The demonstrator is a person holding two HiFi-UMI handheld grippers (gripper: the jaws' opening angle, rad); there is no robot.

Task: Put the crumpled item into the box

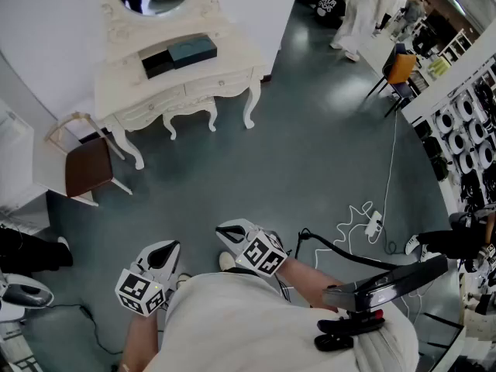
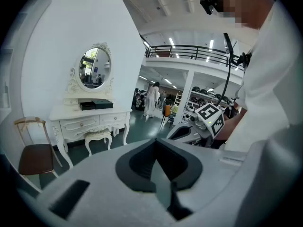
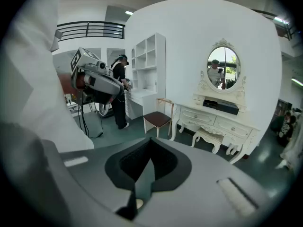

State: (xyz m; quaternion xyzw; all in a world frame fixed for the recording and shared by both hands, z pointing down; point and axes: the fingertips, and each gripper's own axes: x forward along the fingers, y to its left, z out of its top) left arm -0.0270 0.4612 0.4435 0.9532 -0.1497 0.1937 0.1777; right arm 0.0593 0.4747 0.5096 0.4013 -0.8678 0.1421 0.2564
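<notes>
No crumpled item shows in any view. Two dark flat boxes (image 1: 177, 55) lie on the white dressing table (image 1: 225, 64) at the far left, below its oval mirror; they also show as boxes (image 2: 96, 104) and boxes (image 3: 220, 106). My left gripper (image 1: 166, 249) and right gripper (image 1: 231, 229) hang side by side close to the person's body, well short of the table, both pointing toward it. The left gripper (image 2: 156, 145) has its jaws together with nothing between them. The right gripper (image 3: 150, 142) is likewise shut and empty.
A brown-seated chair (image 1: 87, 167) stands left of the dressing table and a small stool (image 2: 99, 135) sits under it. A white cable (image 1: 373, 222) lies on the floor at the right. People (image 1: 364, 6) and an orange chair (image 1: 400, 68) are at the far right. White shelving (image 3: 148, 60) stands by the wall.
</notes>
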